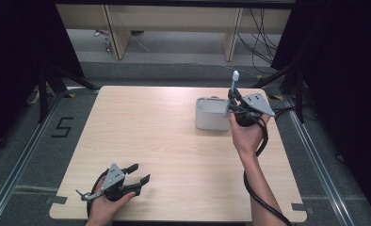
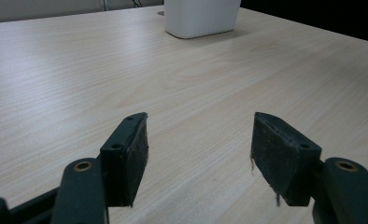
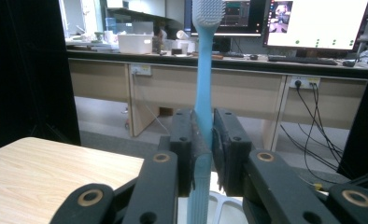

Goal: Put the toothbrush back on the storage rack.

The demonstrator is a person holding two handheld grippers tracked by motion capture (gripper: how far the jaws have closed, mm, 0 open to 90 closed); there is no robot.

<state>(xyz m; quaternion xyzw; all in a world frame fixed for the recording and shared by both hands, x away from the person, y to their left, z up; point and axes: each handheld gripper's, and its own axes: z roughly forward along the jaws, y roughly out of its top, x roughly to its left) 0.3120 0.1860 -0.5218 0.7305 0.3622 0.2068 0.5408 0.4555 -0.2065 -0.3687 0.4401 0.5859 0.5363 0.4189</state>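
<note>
Left gripper (image 1: 139, 176): low at table's (image 1: 165, 141) near left corner, jaws spread wide, nothing between; right gripper (image 1: 234, 101): jaws pressed onto blue toothbrush (image 3: 203, 93), held upright, bristle head on top, above right edge of white holder (image 1: 211, 114) at far right.

A lab or test workspace.

A pale wood-grain table (image 1: 174, 155) stands between black curtains (image 1: 14, 70) on a grey floor with a taped number five (image 1: 62, 127); behind are beige workbenches (image 3: 247, 93), lit computer monitors (image 3: 313, 21), wall sockets (image 3: 303, 83), loose cables (image 3: 313, 130) and what look like storage boxes (image 3: 135, 43).
</note>
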